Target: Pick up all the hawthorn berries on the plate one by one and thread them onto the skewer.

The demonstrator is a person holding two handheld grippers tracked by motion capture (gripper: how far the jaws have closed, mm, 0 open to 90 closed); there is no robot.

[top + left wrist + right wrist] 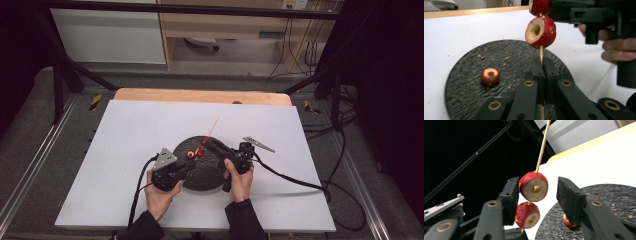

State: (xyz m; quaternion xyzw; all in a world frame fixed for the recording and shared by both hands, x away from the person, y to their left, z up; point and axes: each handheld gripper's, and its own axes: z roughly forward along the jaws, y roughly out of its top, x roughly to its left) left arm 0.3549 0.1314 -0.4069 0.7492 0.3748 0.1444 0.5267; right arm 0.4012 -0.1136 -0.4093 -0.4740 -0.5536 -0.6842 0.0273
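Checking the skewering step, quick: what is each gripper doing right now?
Left gripper: shut on the skewer.
Right gripper: open, jaws either side of the upper red fruit, right pad clear of it.

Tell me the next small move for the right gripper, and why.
Probably back the right gripper off the thin wooden skewer and reach for the loose red cored fruit on the round black slate plate. Its jaws stand apart around the upper skewered red fruit, and the left gripper clamps the skewer.
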